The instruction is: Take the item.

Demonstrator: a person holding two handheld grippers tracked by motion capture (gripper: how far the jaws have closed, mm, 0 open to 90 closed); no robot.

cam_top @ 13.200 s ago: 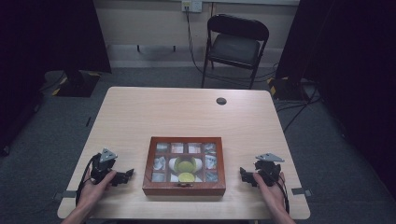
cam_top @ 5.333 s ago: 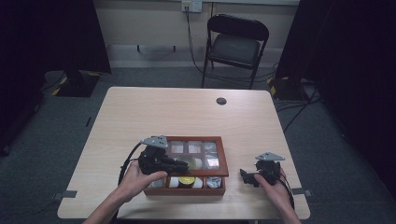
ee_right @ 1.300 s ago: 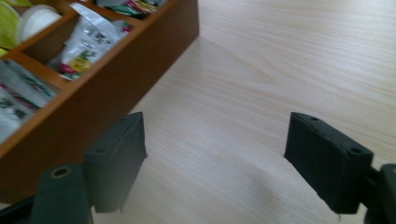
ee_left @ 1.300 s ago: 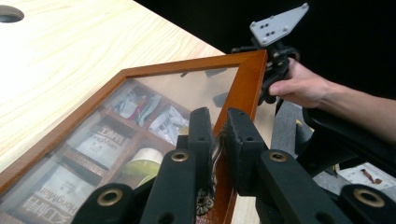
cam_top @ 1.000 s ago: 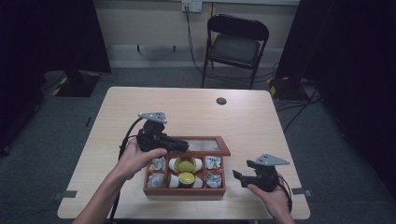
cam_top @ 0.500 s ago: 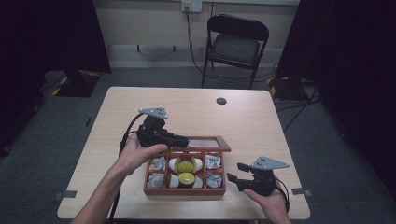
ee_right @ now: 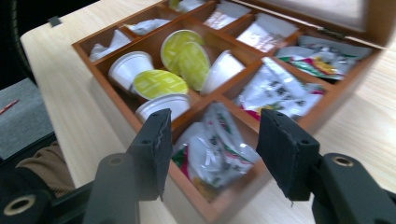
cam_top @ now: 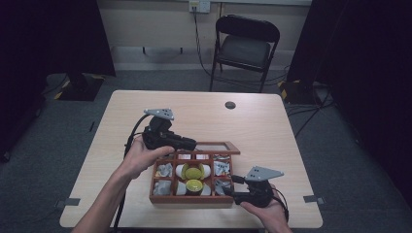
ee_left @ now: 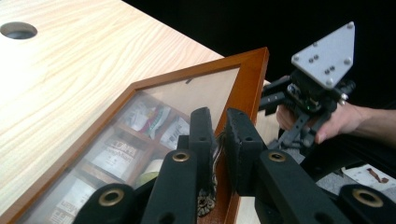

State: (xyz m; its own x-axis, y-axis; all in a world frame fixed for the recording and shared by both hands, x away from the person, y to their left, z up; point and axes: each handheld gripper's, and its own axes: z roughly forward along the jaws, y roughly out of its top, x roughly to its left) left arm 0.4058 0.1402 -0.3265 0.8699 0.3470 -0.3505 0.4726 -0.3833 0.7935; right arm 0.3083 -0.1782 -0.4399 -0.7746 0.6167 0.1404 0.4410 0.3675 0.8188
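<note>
High view: left hand-held gripper [cam_top: 191,143] clamps lid [cam_top: 216,146]; right hand-held gripper [cam_top: 228,193] unclamped, just closing, by box [cam_top: 189,200]; chair [cam_top: 247,47] beyond table [cam_top: 262,131].

A black folding chair [cam_top: 247,46] stands on the grey carpet beyond the far edge of the light wooden worktop [cam_top: 272,121]. A round cable hole [cam_top: 230,105] sits in the worktop near that far edge. A wall socket [cam_top: 199,5] is mounted behind the chair, with 1 cable hanging down.

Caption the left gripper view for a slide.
Left gripper clamps the wooden box's glass lid raised.
</note>
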